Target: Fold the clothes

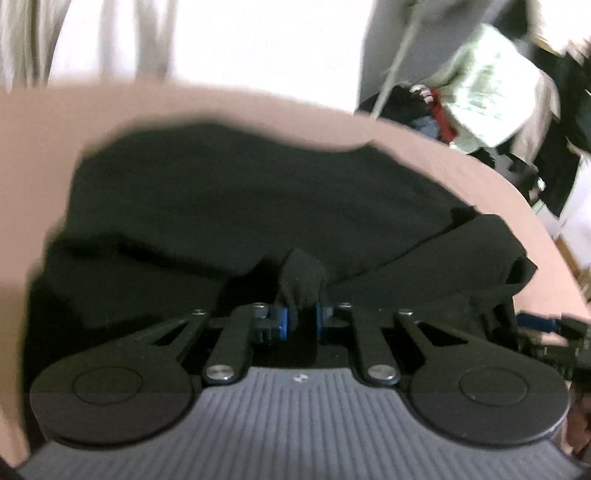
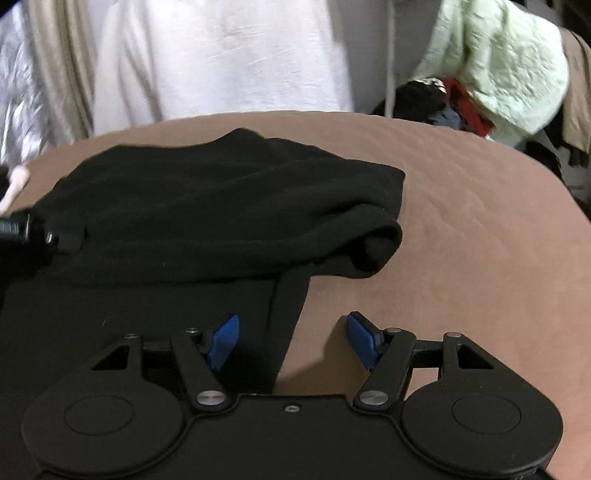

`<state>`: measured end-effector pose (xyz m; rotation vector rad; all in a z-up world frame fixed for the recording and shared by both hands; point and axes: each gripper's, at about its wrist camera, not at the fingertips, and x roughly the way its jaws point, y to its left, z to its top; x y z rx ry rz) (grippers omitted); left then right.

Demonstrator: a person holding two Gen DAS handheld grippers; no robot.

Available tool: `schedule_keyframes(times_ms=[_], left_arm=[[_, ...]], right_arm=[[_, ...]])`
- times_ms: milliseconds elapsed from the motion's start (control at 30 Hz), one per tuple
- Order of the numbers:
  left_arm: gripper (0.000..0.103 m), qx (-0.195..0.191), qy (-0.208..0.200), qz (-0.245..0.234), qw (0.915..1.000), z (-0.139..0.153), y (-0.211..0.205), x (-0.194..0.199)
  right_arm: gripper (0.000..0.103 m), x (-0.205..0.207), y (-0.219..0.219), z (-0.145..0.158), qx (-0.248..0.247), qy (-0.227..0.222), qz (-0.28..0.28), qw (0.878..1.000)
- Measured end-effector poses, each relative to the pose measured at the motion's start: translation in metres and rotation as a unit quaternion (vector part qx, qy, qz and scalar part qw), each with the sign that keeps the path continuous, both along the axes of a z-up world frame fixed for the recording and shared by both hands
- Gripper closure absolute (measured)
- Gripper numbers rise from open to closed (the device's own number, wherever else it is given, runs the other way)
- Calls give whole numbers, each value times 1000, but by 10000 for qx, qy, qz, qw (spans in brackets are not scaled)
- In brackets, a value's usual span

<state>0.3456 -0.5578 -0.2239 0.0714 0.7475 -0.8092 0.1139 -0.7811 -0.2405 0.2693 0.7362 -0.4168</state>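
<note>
Left wrist view: left gripper (image 1: 301, 321) at lower centre, blue pads (image 1: 282, 323) drawn nearly together and pinching a raised tuft of the black garment (image 1: 236, 192). Garment spread over the brown surface (image 1: 44, 122), filling the middle of the frame, with a folded flap at centre right. Part of the right gripper (image 1: 546, 332) visible at the right edge, blurred. Background, upper left: pale curtain (image 1: 110, 33). Upper right: light green cloth (image 1: 487, 85) above a heap of dark and red items. Right wrist view: right gripper (image 2: 291, 343) at lower centre, jaws spread wide, blue pads (image 2: 223, 345) well apart and pressing on nothing; a narrow strip of the garment (image 2: 221, 192) runs between them over the surface (image 2: 480, 240). Garment bunched in the centre left of the frame, its rolled edge at centre right. Left gripper (image 2: 37, 232) at the left edge, touching the garment; its jaws cannot be told here. Upper frame: curtain (image 2: 221, 55); upper right: green cloth (image 2: 509, 74).
</note>
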Motion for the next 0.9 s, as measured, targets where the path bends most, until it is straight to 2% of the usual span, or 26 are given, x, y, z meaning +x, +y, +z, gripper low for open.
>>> schedule_keyframes(times_ms=[100, 167, 233, 267, 300, 367, 400, 433, 467, 533, 567, 600, 667, 733, 800, 833, 867, 900], left_arm=[[91, -613, -748, 447, 9943, 44, 33, -5], [91, -1137, -1264, 1026, 9801, 68, 65, -4], [88, -1557, -1690, 1627, 9595, 78, 92, -1], [86, -1572, -1706, 1773, 9564, 76, 98, 4], [86, -1453, -1510, 1744, 9621, 71, 100, 12], [86, -825, -586, 1530, 9830, 51, 95, 35], [86, -522, -289, 1483, 9871, 41, 91, 40], [84, -231, -34, 1446, 9892, 32, 89, 44], [76, 60, 221, 1407, 9898, 22, 86, 48], [63, 412, 404, 1546, 9863, 16, 88, 53], [50, 452, 483, 1695, 9833, 20, 91, 57], [39, 315, 614, 1835, 9806, 24, 101, 62], [38, -76, 878, 2032, 9752, 31, 123, 69], [38, -428, 1082, 2089, 9710, 32, 143, 74], [38, -553, 1144, 2079, 9699, 31, 150, 78], [38, -555, 1141, 2086, 9697, 28, 151, 79], [38, -551, 1134, 2100, 9695, 25, 152, 79], [38, -549, 1136, 2110, 9693, 23, 152, 76]], right_arm=[[33, 1, -11, -3, 185, -283, -267, 9991], [33, 5, -15, -6, 215, -361, -366, 9984], [33, 10, -16, -8, 110, -321, -469, 9983], [34, 13, -15, -10, -64, -194, -526, 9984], [34, 15, -12, -10, -213, -130, -536, 9982], [35, 16, -5, -11, -491, -56, -518, 9974], [35, 16, -1, -10, -597, -21, -532, 9968], [35, 16, 1, -9, -671, -2, -532, 9963], [36, 16, 4, -7, -736, 11, -521, 9959], [35, 16, 10, -3, -929, -43, -391, 9949], [36, 16, 13, -1, -1018, -101, -259, 9944], [35, 17, 16, 1, -1106, -159, -127, 9937], [36, 22, 22, 0, -1271, -134, 156, 9917], [39, 30, 30, -5, -1502, 78, 291, 9882], [55, 36, 36, -12, -1658, 155, 397, 9852], [58, 37, 37, -13, -1686, 103, 428, 9847], [74, 38, 37, -12, -1672, 14, 433, 9850], [96, 38, 36, -9, -1641, -90, 427, 9855]])
